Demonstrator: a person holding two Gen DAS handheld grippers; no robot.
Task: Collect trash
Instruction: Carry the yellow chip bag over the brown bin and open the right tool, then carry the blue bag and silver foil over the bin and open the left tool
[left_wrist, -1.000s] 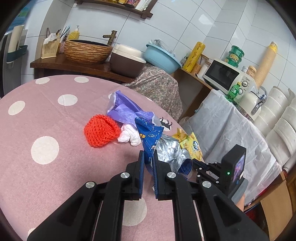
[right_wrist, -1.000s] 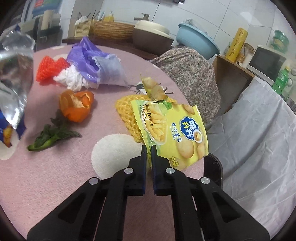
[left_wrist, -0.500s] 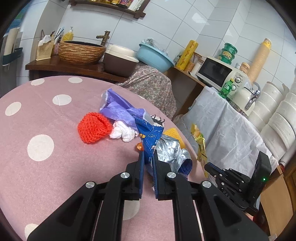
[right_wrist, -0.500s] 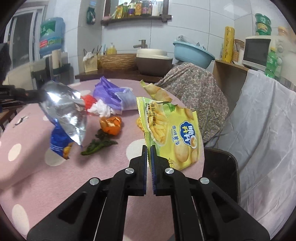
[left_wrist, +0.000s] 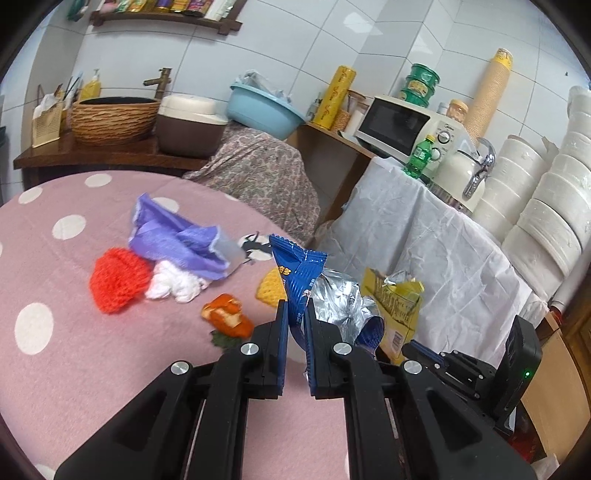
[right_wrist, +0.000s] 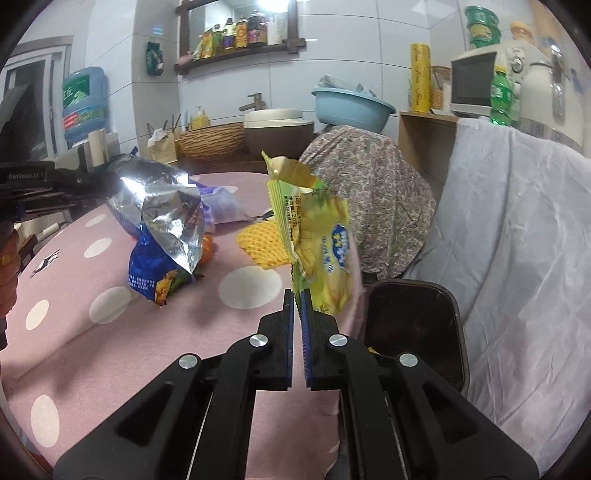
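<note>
Left gripper (left_wrist: 295, 314) clamped on one blue chip bag (left_wrist: 297, 275), long axis upright, foil mouth gaping to our right. Right gripper (right_wrist: 297, 299) pinched on one yellow chip bag (right_wrist: 317, 236), also upright, torn top pointing up, held over the table edge (right_wrist: 347, 317), above and left of one dark bin (right_wrist: 413, 325), which we see open just beside that edge. On the pink dotted tablecloth (left_wrist: 55, 350) we count one red net (left_wrist: 118, 280), one purple bag (left_wrist: 177, 240), one white wad (left_wrist: 173, 286), one yellow foam net (right_wrist: 262, 243), one orange scrap (left_wrist: 227, 315), probably peel. Near half of the table open.
</note>
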